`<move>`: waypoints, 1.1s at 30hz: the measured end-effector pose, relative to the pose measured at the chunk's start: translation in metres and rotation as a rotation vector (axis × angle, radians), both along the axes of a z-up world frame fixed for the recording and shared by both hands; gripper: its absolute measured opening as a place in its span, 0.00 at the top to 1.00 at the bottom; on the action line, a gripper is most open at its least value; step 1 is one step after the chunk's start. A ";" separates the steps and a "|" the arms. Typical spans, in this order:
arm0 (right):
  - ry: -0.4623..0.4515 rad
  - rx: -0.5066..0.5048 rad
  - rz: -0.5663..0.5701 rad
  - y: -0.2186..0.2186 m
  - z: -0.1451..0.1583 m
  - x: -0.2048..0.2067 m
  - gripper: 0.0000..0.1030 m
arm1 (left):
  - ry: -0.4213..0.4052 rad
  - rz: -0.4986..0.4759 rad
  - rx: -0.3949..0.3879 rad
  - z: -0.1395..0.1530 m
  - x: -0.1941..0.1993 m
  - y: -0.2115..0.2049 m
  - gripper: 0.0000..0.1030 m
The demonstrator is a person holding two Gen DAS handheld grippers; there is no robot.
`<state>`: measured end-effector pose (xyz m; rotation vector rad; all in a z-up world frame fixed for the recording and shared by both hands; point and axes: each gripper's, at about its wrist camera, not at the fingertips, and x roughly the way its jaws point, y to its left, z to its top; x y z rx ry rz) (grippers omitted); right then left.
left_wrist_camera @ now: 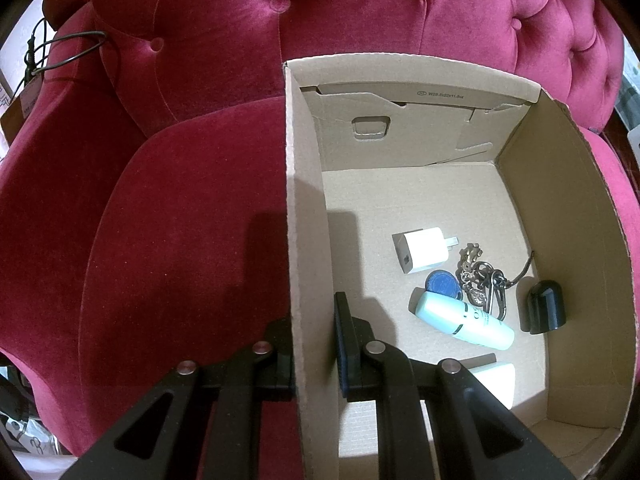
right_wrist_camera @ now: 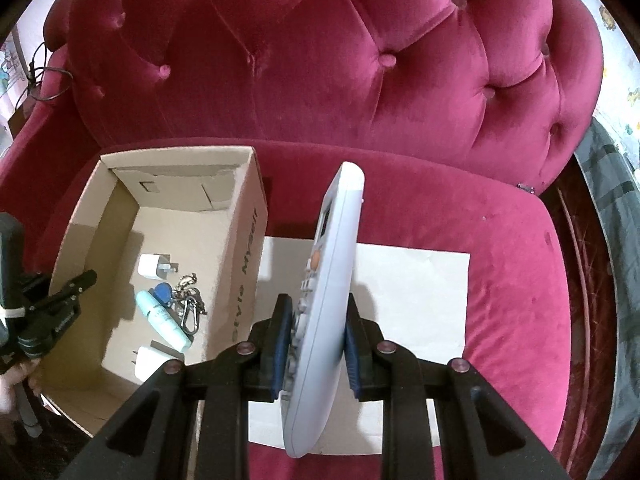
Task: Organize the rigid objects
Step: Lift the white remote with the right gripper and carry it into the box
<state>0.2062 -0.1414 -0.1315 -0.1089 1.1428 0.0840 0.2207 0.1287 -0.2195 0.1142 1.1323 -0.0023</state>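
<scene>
In the right wrist view the right gripper [right_wrist_camera: 316,346] is pinching a pale grey remote control [right_wrist_camera: 326,300] between its blue pads, edge-on, its buttons facing left and its far end pointing up toward the sofa back. Under it a white sheet of paper [right_wrist_camera: 416,300] is lying flat on the seat of the crimson tufted sofa [right_wrist_camera: 360,60]; the left wrist view is showing neither the remote nor the paper.

In the left wrist view the left gripper [left_wrist_camera: 316,354] is clamping the near left wall of the cardboard box [left_wrist_camera: 304,200], one finger outside and one inside, pads pressed on the cardboard. The right wrist view is showing that same gripper from the side at the box's left rim.

Inside the box, nearest, a white charger [left_wrist_camera: 496,380] is lying half hidden behind a finger. Just beyond it a mint-green tube [left_wrist_camera: 464,320] is lying slantwise, touching a blue key fob [left_wrist_camera: 442,282] and a bunch of keys [left_wrist_camera: 480,280]. A black cap-shaped object [left_wrist_camera: 546,306] is sitting against the right wall, visible only from the left wrist. Farther in, a second white plug adapter [left_wrist_camera: 420,250] is lying alone.
</scene>
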 end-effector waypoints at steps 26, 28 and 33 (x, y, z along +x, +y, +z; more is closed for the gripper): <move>-0.042 0.029 0.123 0.073 0.032 0.011 0.76 | 0.001 0.004 -0.008 0.001 0.000 0.002 0.86; -0.038 0.032 0.135 0.079 0.030 0.012 0.76 | 0.001 0.004 -0.010 0.002 0.000 0.003 0.86; -0.024 0.042 0.161 0.096 0.021 0.015 0.76 | 0.002 0.003 -0.012 0.002 0.000 0.003 0.86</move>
